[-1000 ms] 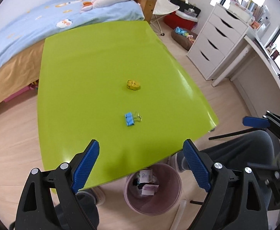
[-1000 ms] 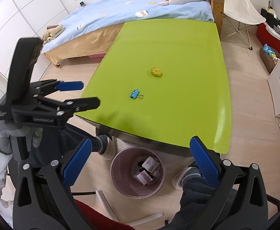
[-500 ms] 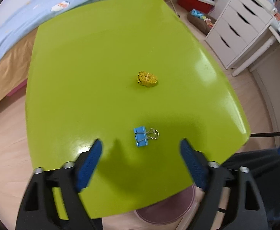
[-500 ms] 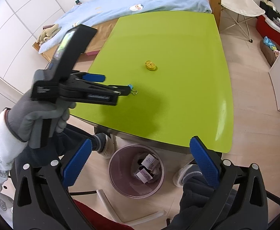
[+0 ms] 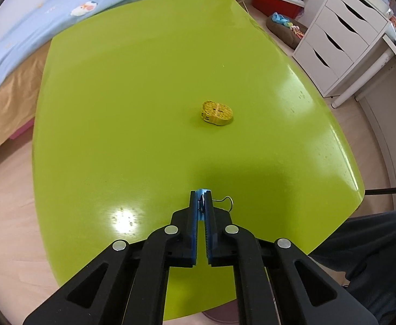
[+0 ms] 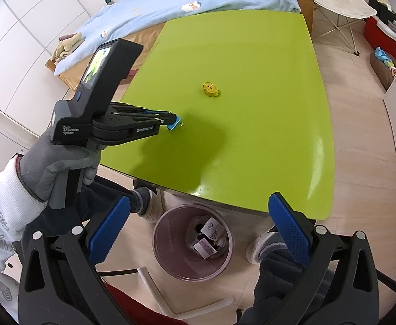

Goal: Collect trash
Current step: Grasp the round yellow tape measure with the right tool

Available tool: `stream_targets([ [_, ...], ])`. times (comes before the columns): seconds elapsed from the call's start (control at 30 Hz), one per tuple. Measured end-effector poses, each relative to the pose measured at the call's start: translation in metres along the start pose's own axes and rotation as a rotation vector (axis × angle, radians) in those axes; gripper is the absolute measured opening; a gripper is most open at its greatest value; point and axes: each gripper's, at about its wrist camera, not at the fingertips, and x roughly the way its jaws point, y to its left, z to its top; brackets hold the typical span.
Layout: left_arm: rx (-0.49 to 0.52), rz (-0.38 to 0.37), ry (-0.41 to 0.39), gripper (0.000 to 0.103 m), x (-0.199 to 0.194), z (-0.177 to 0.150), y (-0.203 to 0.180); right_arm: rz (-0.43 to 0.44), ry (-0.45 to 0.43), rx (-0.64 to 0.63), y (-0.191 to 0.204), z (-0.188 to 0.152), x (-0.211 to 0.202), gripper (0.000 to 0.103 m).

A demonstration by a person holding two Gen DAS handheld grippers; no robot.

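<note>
Blue binder clip (image 5: 202,191): I am clamping my left gripper (image 5: 201,203) on its stiff, light body; right gripper (image 6: 198,216) is hanging released.

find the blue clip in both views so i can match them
Left wrist: the clip sits low centre, pinched at the left claw tips.
Right wrist: the clip is left of centre, at the tips of that claw.
Shared landmark: the yellow tape roll, beyond the clip.
</note>
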Motion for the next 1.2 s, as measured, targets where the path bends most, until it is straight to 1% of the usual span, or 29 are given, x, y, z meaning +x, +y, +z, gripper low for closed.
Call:
stream_targets([
  [0.2,0.002,-0.013,-0.023,0.004,-0.017,-0.005,0.011,-0.009,0.001,-0.033,0.002,0.020,0.007,0.100],
  [0.37,-0.004,-0.029,-0.045,0.004,-0.032,-0.008,0.018,-0.019,-0.002,-0.078,0.004,0.052,0.017,0.100],
  [0.5,-0.015,-0.043,-0.066,0.004,-0.045,-0.012,0.024,-0.033,0.013,-0.125,0.007,0.080,0.035,0.100],
  [0.7,-0.024,-0.061,-0.088,0.004,-0.057,-0.017,0.031,-0.053,0.097,-0.232,0.015,0.124,0.080,0.100],
  [0.9,-0.041,-0.075,-0.099,0.004,-0.062,-0.021,0.040,-0.068,0.188,-0.322,0.014,0.150,0.127,0.099],
  [0.97,-0.050,-0.079,-0.103,0.004,-0.062,-0.023,0.044,-0.070,0.213,-0.343,0.014,0.155,0.139,0.088],
  [1.03,-0.058,-0.081,-0.102,0.004,-0.061,-0.025,0.048,-0.085,0.236,-0.364,0.014,0.155,0.148,0.072],
  [1.07,-0.060,-0.083,-0.100,0.004,-0.060,-0.026,0.050,-0.081,0.245,-0.372,0.014,0.156,0.152,0.070],
  [1.13,-0.063,-0.085,-0.097,0.004,-0.058,-0.027,0.053,-0.081,0.252,-0.383,0.014,0.157,0.157,0.061],
  [1.17,-0.066,-0.088,-0.095,0.004,-0.057,-0.028,0.054,-0.083,0.253,-0.385,0.014,0.158,0.159,0.059],
  [1.2,-0.067,-0.090,-0.093,0.004,-0.056,-0.028,0.055,-0.080,0.254,-0.385,0.014,0.158,0.160,0.053],
])
